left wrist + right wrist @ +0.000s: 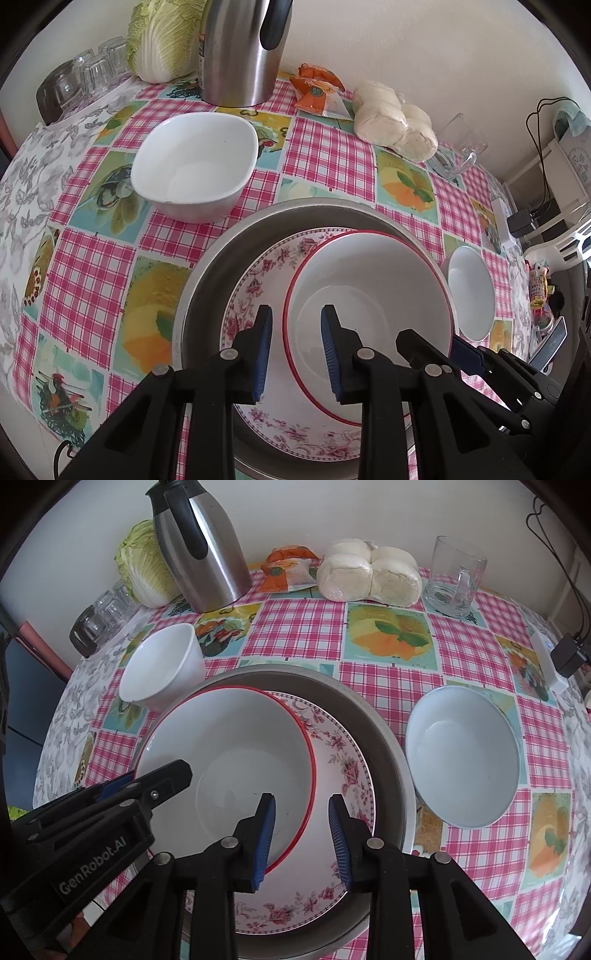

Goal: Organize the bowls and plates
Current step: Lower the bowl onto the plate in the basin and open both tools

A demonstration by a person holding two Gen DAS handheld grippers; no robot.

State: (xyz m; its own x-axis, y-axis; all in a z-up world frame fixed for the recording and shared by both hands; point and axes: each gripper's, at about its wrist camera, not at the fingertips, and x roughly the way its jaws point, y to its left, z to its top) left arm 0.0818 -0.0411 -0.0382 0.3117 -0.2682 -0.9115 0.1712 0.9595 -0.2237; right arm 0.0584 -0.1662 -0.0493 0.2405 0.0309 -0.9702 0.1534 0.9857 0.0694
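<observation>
Red-rimmed bowl (369,325) rested on the floral plate (255,295) inside the steel basin (221,258) on the tabletop (92,258), its rim between the parted fingers of the left gripper (296,354) and right gripper (302,840), neither gripping.

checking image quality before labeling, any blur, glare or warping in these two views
Left wrist view: sharp, strong fisheye bend at the tablecloth edges, dark corners, soft sheen on the kettle. Right wrist view: equally sharp, same warping, even daylight, faint shadow inside the red-rimmed bowl.
</observation>
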